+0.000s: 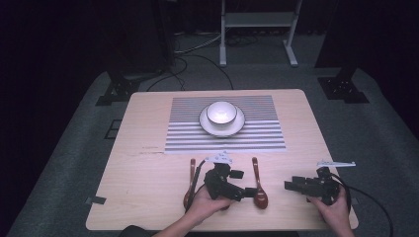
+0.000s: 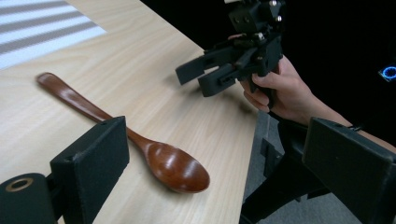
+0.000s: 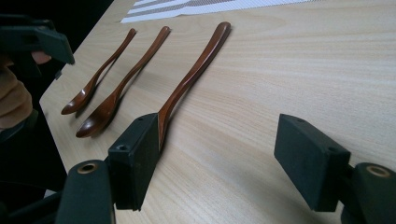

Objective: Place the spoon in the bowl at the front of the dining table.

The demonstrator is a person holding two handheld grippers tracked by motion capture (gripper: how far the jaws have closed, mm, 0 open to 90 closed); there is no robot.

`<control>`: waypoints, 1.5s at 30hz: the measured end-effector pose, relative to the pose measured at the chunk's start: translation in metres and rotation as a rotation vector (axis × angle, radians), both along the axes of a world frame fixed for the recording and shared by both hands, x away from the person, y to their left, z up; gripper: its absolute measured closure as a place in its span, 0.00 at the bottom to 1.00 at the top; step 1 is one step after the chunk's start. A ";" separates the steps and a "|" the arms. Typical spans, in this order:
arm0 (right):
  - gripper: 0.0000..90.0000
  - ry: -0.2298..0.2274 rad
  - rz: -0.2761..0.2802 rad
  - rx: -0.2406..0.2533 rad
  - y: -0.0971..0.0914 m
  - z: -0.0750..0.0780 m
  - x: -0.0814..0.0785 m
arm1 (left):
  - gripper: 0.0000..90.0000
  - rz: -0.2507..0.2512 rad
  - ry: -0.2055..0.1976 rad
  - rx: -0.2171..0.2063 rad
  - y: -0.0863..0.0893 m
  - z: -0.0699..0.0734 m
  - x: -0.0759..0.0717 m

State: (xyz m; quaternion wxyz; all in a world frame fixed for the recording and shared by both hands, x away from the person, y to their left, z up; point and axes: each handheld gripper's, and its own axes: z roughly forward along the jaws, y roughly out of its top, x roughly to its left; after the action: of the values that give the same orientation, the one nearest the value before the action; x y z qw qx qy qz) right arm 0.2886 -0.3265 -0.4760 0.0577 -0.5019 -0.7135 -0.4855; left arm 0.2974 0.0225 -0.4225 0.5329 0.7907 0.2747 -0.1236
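Three brown wooden spoons lie side by side near the table's front edge. In the right gripper view they are the nearest spoon (image 3: 198, 65), the middle spoon (image 3: 122, 84) and the farthest spoon (image 3: 95, 79). The high view has the left spoon (image 1: 192, 170) and the right spoon (image 1: 256, 175). My left gripper (image 1: 244, 185) is open and points right at that spoon's bowl (image 2: 175, 165), which lies just inside its left jaw. My right gripper (image 1: 292, 184) hovers open to the right, jaws pointing left, nothing between them; it also appears as the far gripper (image 2: 210, 77).
A white bowl (image 1: 221, 112) sits on a white plate (image 1: 239, 123) on a striped mat (image 1: 183, 123) at the table's far half. The table's front edge (image 1: 148, 228) runs close under both hands. A metal stand (image 1: 257, 19) is on the floor beyond.
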 end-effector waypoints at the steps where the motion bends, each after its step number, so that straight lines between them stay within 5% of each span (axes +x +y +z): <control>1: 0.33 0.001 -0.001 0.001 0.000 0.000 0.000 | 0.07 -0.008 0.010 0.000 -0.004 -0.002 -0.001; 15: 0.33 -0.001 -0.003 -0.001 0.001 -0.001 0.001 | 0.07 -0.115 0.093 0.053 -0.044 -0.032 -0.010; 34: 0.33 -0.004 -0.001 -0.002 0.001 0.000 0.001 | 0.07 -0.179 0.138 0.072 -0.060 -0.047 -0.023; 45: 0.33 -0.006 -0.005 0.000 0.002 0.001 0.002 | 0.07 -0.200 0.161 0.149 -0.064 -0.055 -0.025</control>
State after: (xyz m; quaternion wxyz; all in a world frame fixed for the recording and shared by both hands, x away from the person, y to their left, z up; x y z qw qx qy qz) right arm 0.2904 -0.3249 -0.4750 0.0544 -0.5023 -0.7124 -0.4870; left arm 0.2726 -0.0419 -0.4778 0.4340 0.8391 0.2447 -0.2185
